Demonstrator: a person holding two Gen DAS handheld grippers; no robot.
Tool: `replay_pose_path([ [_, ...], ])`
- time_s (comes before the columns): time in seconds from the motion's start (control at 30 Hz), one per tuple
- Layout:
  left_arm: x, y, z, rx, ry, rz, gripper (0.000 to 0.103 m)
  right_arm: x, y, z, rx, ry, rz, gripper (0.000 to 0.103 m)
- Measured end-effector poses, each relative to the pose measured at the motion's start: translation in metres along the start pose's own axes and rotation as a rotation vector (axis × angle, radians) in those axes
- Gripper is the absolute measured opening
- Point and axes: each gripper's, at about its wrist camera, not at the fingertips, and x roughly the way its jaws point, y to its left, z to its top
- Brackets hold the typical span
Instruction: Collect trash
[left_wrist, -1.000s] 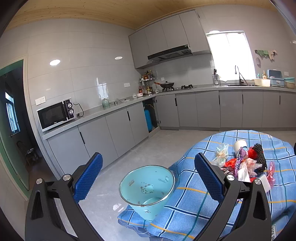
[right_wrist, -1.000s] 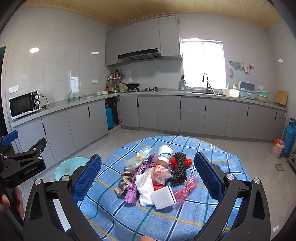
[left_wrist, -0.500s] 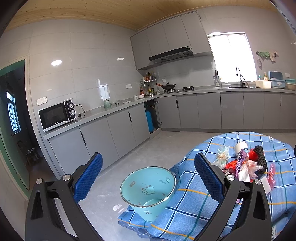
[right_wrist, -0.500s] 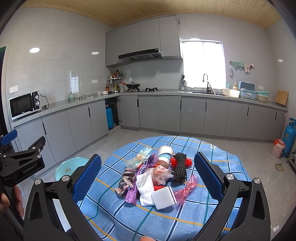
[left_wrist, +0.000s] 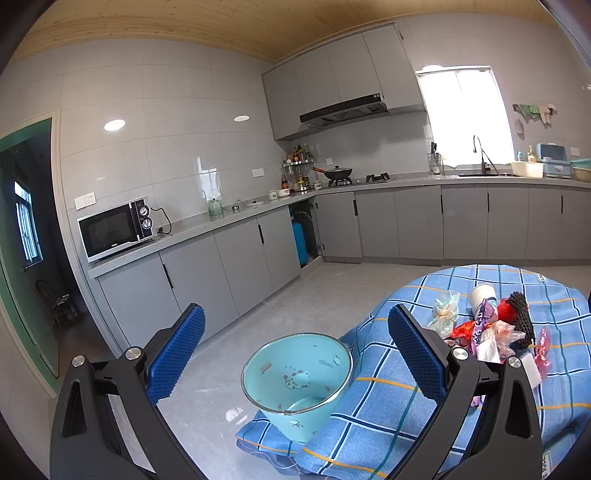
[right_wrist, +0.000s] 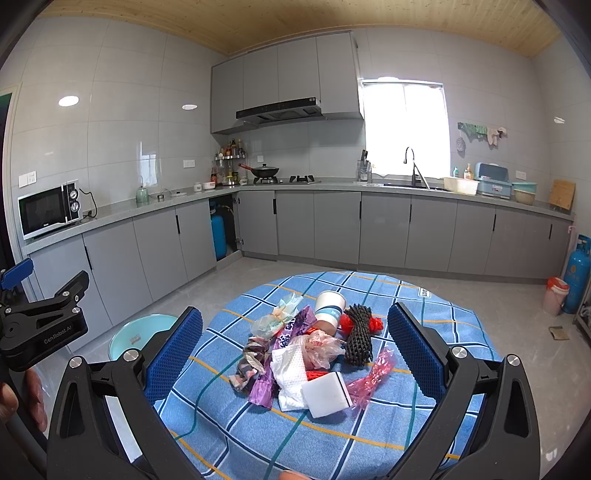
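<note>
Both my grippers are spread wide and hold nothing. The trash pile (right_wrist: 310, 354) lies on the table (right_wrist: 424, 424) just ahead of my right gripper (right_wrist: 295, 354); the teal bin (left_wrist: 295, 380) sits below my left gripper (left_wrist: 295, 354). I should drop squarely over one loose piece before closing.

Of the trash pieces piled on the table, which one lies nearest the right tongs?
The white foam block: it sits at the pile's near edge, closest to the open right tongs, ahead of the paper cup and black mesh sleeve behind it.
</note>
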Motion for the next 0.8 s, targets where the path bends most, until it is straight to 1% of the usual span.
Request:
replay_pose_path([
  [0.8,-0.0019,0.0005,0.0007,0.002,-0.004,-0.001,0.098,-0.0062,0.0013,0.008,0.001,-0.004,-0.002,0.099],
])
